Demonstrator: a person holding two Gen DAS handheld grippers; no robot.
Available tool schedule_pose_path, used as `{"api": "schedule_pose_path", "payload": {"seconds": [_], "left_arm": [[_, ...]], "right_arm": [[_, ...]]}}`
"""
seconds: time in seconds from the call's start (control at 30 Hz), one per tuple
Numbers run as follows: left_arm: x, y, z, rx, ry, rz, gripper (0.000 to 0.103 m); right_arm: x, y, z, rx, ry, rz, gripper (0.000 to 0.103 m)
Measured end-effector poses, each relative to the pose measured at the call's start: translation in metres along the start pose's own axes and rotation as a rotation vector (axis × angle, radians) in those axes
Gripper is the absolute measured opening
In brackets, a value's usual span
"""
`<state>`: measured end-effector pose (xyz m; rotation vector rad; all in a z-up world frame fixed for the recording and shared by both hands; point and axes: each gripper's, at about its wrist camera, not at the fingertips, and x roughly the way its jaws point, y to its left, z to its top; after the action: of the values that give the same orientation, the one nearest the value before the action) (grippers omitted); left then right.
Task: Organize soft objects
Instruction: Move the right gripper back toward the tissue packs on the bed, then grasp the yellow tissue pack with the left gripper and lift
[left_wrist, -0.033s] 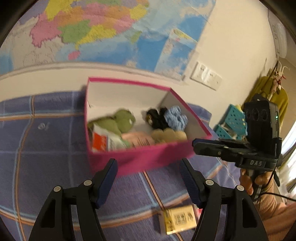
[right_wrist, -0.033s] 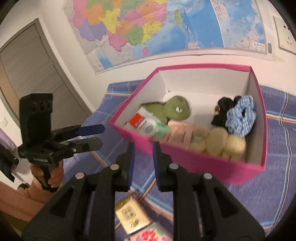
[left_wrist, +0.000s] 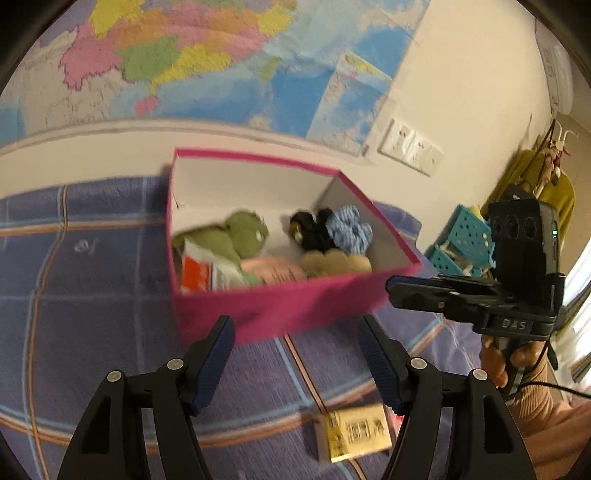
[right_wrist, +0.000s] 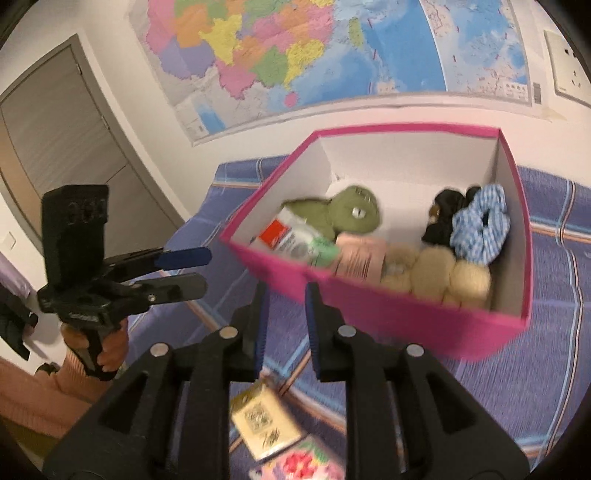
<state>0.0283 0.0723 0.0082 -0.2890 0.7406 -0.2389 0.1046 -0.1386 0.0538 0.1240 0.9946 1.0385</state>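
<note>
We see the pink box (right_wrist: 424, 314) already full of soft things, ahead of both tongs on the blanket (left_wrist: 92, 314). The small yellow packet (right_wrist: 264, 424) lies below and between them, its long axis running away from us. Our right gripper (right_wrist: 284, 325), nearly above the packet, has just been opening and is empty with a narrow gap, and our left gripper (left_wrist: 295, 358) stands released and empty.

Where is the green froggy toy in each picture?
Left wrist view: the green plush toy lies left of middle, in the left part of the pink box.
Right wrist view: the toy is just right of middle, at the box's back left.
Shared landmark: the blue checked scrunchie in the box.
</note>
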Motion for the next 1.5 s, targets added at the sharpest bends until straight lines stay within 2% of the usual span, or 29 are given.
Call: {"api": "schedule_pose_path", "payload": {"seconds": [0.2,0.43,0.77,0.87,0.97,1.03,1.1,1.13,1.17,1.37,1.5], "left_arm": [[0.014,-0.008,-0.042,-0.041,0.072,-0.038,0.07],[0.023,-0.015,-0.072,-0.076,0.132,-0.054,0.07],[0.033,-0.026,-0.083,-0.053,0.185,-0.034,0.07],[0.035,-0.031,-0.084,-0.039,0.19,-0.033,0.07],[0.036,-0.032,-0.084,-0.03,0.197,-0.036,0.07],[0.038,-0.035,-0.086,-0.025,0.204,-0.033,0.07],[0.037,-0.034,-0.089,-0.02,0.21,-0.033,0.07],[0.037,-0.035,-0.089,-0.018,0.213,-0.034,0.07],[0.038,-0.036,-0.09,-0.013,0.216,-0.032,0.069],[0.04,-0.04,-0.092,0.009,0.228,-0.028,0.068],[0.04,-0.041,-0.094,0.014,0.238,-0.039,0.06]], "right_arm": [[0.002,0.008,-0.038,-0.013,0.089,-0.005,0.022],[0.008,0.012,-0.075,0.016,0.163,0.003,0.022],[0.022,0.025,-0.107,0.004,0.274,0.026,0.022],[0.021,0.023,-0.11,0.007,0.287,0.008,0.022],[0.021,0.016,-0.112,0.012,0.314,-0.054,0.022],[0.02,0.01,-0.113,0.037,0.315,-0.069,0.022],[0.018,0.009,-0.112,0.056,0.301,-0.047,0.025],[0.018,0.008,-0.111,0.065,0.293,-0.031,0.033],[0.018,0.008,-0.111,0.076,0.286,-0.022,0.035],[0.029,0.01,-0.109,0.105,0.268,0.008,0.035],[0.03,0.007,-0.107,0.117,0.256,0.005,0.034]]}}
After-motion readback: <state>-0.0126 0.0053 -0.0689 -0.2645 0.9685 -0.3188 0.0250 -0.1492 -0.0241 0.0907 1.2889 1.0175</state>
